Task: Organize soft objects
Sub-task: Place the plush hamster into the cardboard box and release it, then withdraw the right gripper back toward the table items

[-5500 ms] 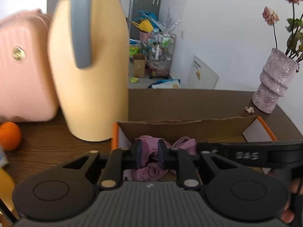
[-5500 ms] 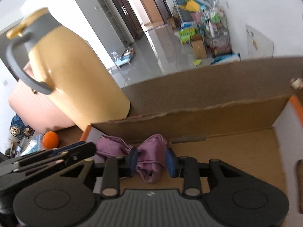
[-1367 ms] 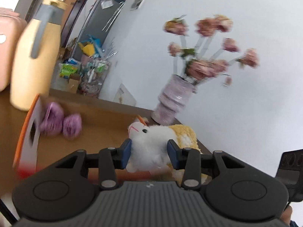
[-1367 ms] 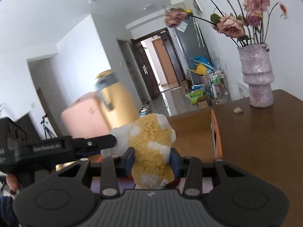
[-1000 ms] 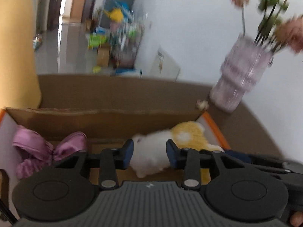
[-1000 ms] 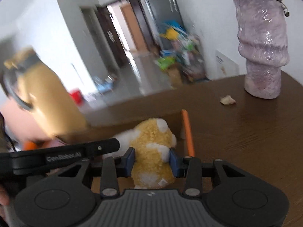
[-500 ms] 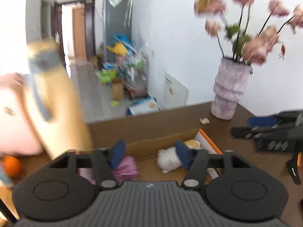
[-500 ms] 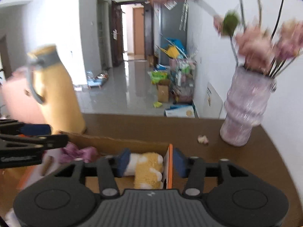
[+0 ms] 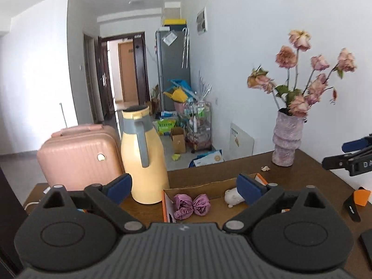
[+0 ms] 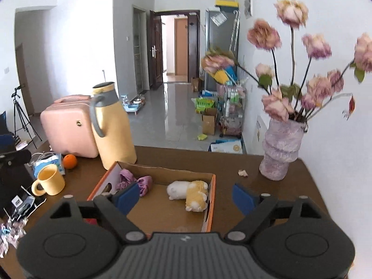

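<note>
plush [image 10: 187, 191] lay in the box [image 10: 210, 200], at its right end against the right wall; purple cloth [image 10: 134, 181] sat at the box's far-left corner, well apart from it. plush's long axis ran roughly along the box length but bent: white head end pointed left toward the cloth, yellow rear end turned near, toward the camera. it lay on its side, not upright.

left gripper [image 9: 183, 187] was spread wide, nothing between the jaws, which had just been opening. right gripper [image 10: 186, 197] same: spread, empty, jaws just opened further. both hung above and on the near side of the box, clear of the contents.

step, as i read it: release done, both soft items in the box, grippers backed off. if more soft things remained, next move needed a fresh target; none clearly showed on the table [image 10: 232, 162]. mug [image 10: 49, 182], orange [image 10: 69, 161] and jug [image 10: 112, 125] at left were hard items, leave alone. vase [image 10: 280, 151] stood far right, so any swing that way needed clearance.
</note>
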The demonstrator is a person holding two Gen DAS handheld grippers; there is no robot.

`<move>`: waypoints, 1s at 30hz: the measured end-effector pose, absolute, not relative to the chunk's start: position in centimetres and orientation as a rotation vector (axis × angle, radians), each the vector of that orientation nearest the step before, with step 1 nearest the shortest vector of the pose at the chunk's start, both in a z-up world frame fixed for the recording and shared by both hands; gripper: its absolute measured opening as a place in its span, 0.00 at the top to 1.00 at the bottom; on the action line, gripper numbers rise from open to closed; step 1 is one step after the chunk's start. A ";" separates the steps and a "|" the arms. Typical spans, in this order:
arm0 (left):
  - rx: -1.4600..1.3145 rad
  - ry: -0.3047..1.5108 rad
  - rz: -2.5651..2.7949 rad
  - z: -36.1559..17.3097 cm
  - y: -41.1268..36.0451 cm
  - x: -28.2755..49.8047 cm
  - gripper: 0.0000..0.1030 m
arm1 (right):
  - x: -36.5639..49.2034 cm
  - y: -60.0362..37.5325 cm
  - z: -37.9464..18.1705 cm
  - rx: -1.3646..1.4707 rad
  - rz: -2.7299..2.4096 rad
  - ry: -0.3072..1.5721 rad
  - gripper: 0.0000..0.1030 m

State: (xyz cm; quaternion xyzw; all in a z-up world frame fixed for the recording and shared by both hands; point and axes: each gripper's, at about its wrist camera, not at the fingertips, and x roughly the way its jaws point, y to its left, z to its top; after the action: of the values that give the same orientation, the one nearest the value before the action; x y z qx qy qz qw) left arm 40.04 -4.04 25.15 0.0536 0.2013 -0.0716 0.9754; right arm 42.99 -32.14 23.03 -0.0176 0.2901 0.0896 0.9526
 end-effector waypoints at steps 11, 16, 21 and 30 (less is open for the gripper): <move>0.074 0.225 -0.079 21.6 -2.2 30.0 0.03 | 34.1 -31.2 20.9 0.011 0.186 0.388 0.15; 0.096 0.116 -0.015 16.2 -1.7 23.7 0.01 | 27.1 -30.9 16.4 0.005 0.189 0.255 0.14; 0.125 -0.003 -0.035 10.7 -0.6 15.7 0.00 | 18.6 -30.0 11.3 -0.014 0.178 0.108 0.06; 0.034 0.090 -0.078 3.5 2.7 6.9 0.00 | 8.4 -28.2 0.5 0.145 0.239 0.125 0.00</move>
State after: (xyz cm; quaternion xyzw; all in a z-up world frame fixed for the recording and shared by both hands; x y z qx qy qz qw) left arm 6.89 2.69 3.47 0.0170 0.0450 -0.0387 0.9981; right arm 8.44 -28.16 0.47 0.0724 0.0621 0.1192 0.9883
